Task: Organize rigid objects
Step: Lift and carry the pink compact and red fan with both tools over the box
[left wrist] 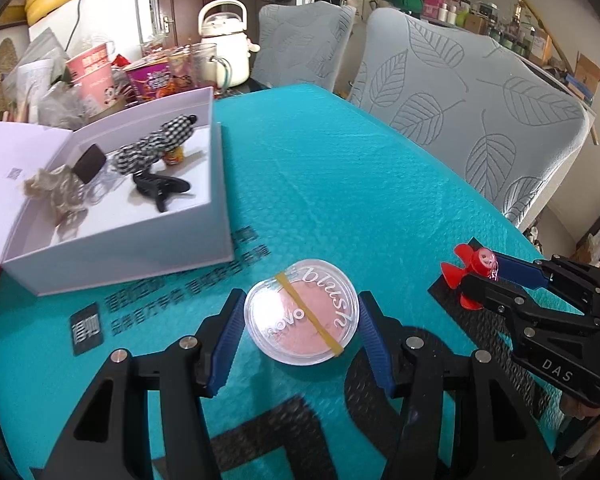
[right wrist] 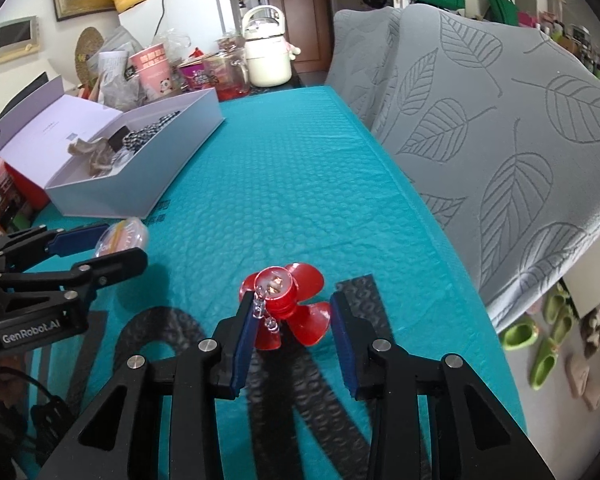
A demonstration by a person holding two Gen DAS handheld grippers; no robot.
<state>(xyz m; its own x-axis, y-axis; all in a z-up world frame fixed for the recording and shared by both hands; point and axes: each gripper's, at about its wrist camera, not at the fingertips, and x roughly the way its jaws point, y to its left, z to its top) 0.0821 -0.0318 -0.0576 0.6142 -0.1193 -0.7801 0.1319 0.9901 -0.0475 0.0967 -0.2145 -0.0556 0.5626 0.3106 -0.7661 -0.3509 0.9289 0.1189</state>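
Note:
A round clear blush compact (left wrist: 302, 312) with a yellow rubber band lies on the teal mat between the open fingers of my left gripper (left wrist: 300, 314); the pads stand close to its sides. It also shows in the right wrist view (right wrist: 122, 236). A red flower-shaped clip (right wrist: 288, 304) with a clear chain lies between the open fingers of my right gripper (right wrist: 292, 316); the left pad (right wrist: 246, 332) is near it. The clip also shows in the left wrist view (left wrist: 470, 276), with the right gripper (left wrist: 484, 276) around it.
An open white box (left wrist: 148, 240) at the left holds a checkered scrunchie (left wrist: 152, 146), a black claw clip (left wrist: 160, 188) and other small items. Cups, snack packs and a white kettle (left wrist: 224, 40) crowd the far left. Grey leaf-pattern chairs (right wrist: 500, 120) stand along the right edge.

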